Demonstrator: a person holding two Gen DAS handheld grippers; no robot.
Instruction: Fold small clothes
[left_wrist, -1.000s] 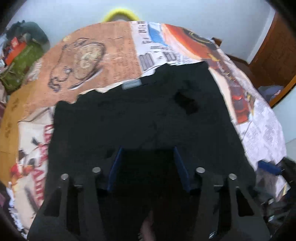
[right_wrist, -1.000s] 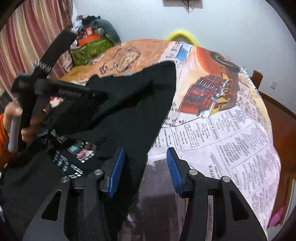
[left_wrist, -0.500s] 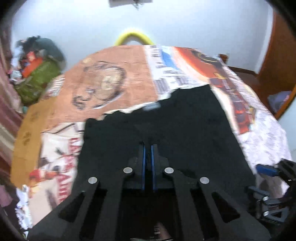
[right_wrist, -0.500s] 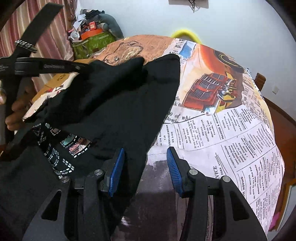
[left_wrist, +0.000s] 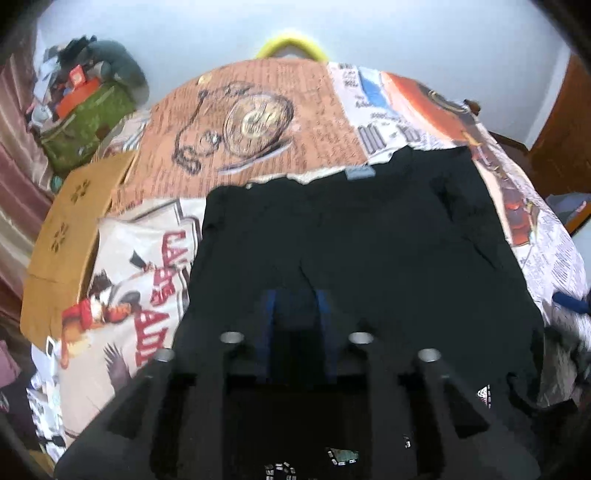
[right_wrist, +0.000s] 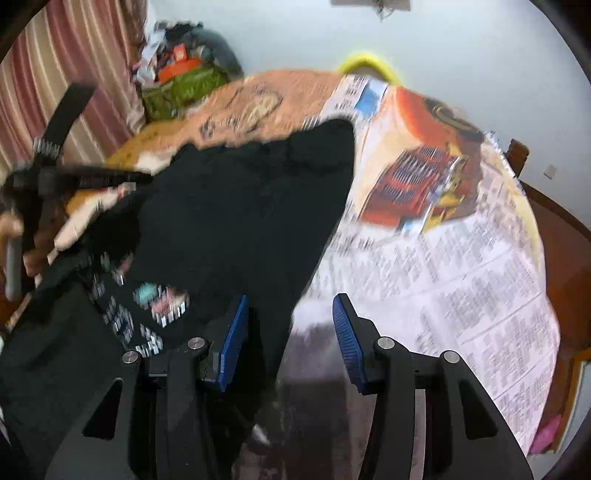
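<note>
Across the newspaper-covered table (left_wrist: 258, 122), the black T-shirt (left_wrist: 351, 240) lies spread with its back up, collar and grey neck label (left_wrist: 360, 172) at the far edge and its hem draped toward the near edge, where a strip of the printed front shows turned up. Half a second ago the left gripper (left_wrist: 295, 306) had its blue pads pressed together low over the shirt; now they stand parted with only dark cloth visible between them, so I judge it has let go of whatever fold it pinched, or missed it. Motion blur makes it hard to tell if any fabric is between them. On the shirt's right side, the right gripper (right_wrist: 288, 332) keeps its fingers spread as before, the shirt's right edge lying between them but not pinched. From that side the left gripper's body (right_wrist: 74, 177) appears raised above the shirt's left part. Neither tool grips the garment, so the fold seems not yet carried over.
</note>
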